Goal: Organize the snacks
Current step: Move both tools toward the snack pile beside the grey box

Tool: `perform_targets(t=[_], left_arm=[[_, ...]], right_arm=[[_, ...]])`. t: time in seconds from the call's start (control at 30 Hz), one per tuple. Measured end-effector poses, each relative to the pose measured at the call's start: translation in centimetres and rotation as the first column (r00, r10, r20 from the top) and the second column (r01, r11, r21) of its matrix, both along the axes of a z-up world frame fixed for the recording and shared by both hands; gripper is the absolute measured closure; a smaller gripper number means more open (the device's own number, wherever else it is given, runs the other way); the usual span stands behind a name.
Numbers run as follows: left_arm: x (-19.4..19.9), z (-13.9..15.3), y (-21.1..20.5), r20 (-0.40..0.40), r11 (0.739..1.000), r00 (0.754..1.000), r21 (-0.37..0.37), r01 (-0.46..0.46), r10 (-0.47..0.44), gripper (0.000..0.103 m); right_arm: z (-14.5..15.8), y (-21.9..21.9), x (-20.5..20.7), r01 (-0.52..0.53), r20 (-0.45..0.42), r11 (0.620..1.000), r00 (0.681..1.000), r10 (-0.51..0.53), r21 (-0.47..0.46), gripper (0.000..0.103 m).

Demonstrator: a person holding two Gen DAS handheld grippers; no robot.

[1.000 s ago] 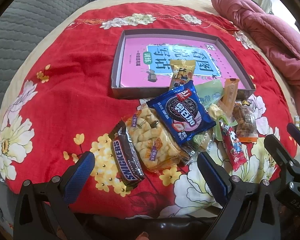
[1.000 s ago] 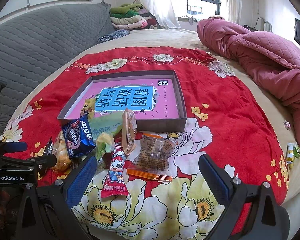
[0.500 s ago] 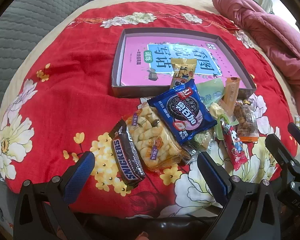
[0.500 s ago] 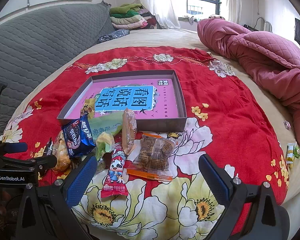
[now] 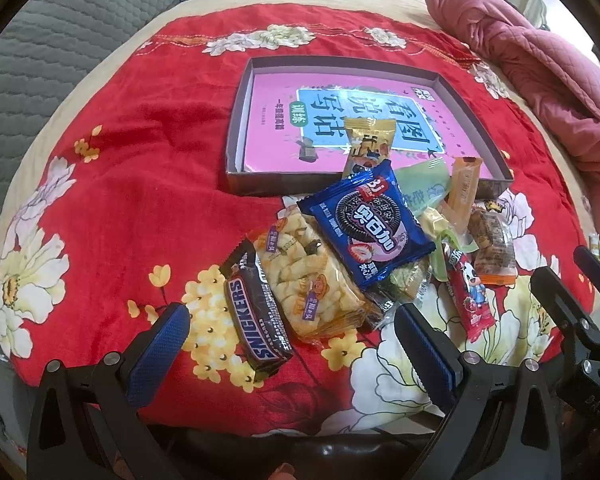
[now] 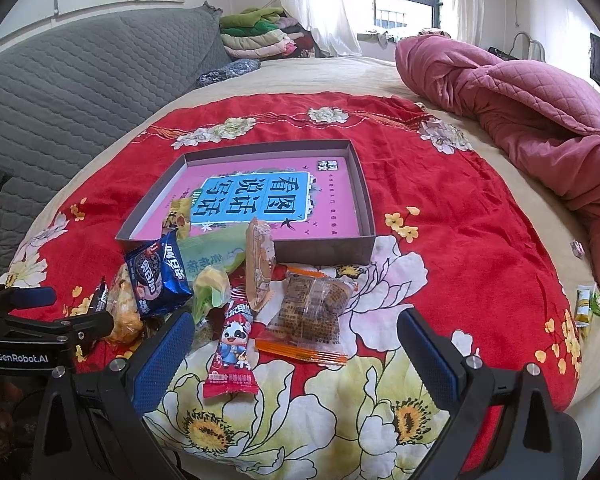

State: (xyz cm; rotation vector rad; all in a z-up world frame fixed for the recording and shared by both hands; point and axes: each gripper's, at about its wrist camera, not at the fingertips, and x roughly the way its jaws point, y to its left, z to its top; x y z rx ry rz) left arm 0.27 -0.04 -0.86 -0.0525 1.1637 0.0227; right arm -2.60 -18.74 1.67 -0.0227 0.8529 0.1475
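A heap of snacks lies on the red flowered cloth in front of a shallow grey box (image 5: 236, 132) (image 6: 364, 200) lined with a pink book. Nearest my open left gripper (image 5: 292, 344) are a Snickers bar (image 5: 258, 314) and a clear pack of puffs (image 5: 308, 280), with a blue cookie pack (image 5: 366, 226) (image 6: 158, 276) on top. A gold packet (image 5: 366, 140) leans into the box. My open right gripper (image 6: 296, 344) hovers over a red panda stick (image 6: 232, 348) and a clear cake packet (image 6: 312, 312). An orange packet (image 6: 260, 264) stands on edge.
A pink quilt (image 6: 520, 108) is bunched on the bed at the right, a grey quilted cover (image 6: 60, 96) at the left. Folded clothes (image 6: 260, 36) pile up by the window. Small loose sweets (image 6: 586, 304) lie on the beige sheet at the cloth's right edge.
The left wrist view has crept slightly forward and down toward the heap. Both grippers stay open and no snack has moved.
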Motion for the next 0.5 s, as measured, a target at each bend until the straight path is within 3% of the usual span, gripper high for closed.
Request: perform_targets(t=[0.5], left_arm=[[0.2, -1.5, 4.9, -0.080, 0.988, 0.989, -0.076, -0.134, 0.128, 0.001]], right_arm=[[-0.1, -0.3, 1.2, 0.002, 0.006, 0.999, 1.000, -0.002, 0.041, 0.001]])
